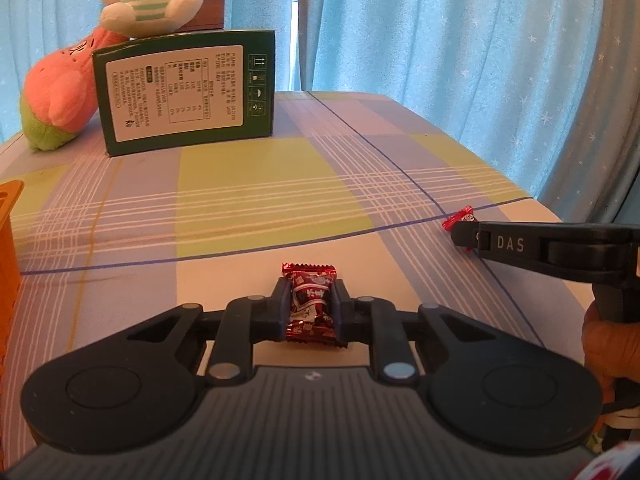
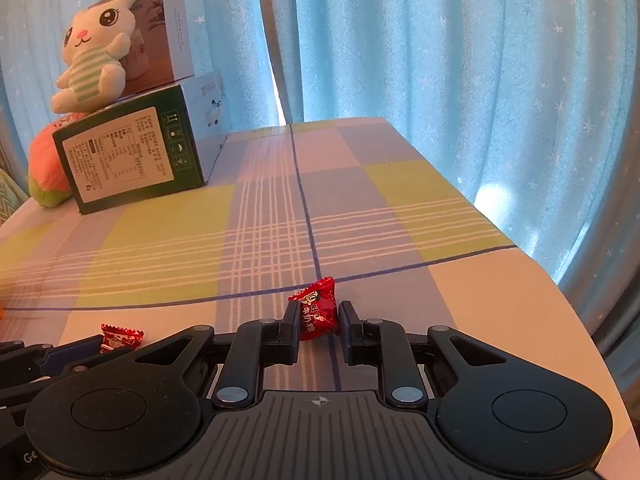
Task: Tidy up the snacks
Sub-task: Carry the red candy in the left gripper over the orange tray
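My left gripper is shut on a red wrapped candy, held just above the checked tablecloth. That candy also shows in the right wrist view, at the lower left. My right gripper has a second red candy between its fingers; the left finger touches it and a small gap shows at the right finger. In the left wrist view the right gripper comes in from the right, with the second candy at its tip near the table's right edge.
A green box stands at the back left with a pink plush beside it and a white rabbit plush on top. An orange container is at the left edge. Blue curtains hang behind the table.
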